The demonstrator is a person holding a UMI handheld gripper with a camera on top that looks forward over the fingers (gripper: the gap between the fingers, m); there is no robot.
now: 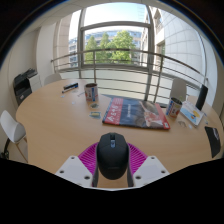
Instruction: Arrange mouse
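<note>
The black mouse (pixel 112 154) lies on the table (pixel 50 125), nearer than the magazine (pixel 135 112), between the gripper (pixel 112 172) fingers, which seem closed against its flanks; light, rigid and smooth, it is best pinched at mid-sides.

Gripper (pixel 112 172): two-finger type, seen from its own mount. Two fingers (pixel 76 170) enter from below, one each side, blocky and angular in outline, pale grey to off-white shells with flat faceted outer faces. Inner faces carry magenta pads (pixel 90 158), bright and ribbed-looking, curving in toward each other as a shallow cradle shape. Pad colour strongest along the upper rims. No cables, screws or markings can be made out. No sleeve or hand in view.
</note>
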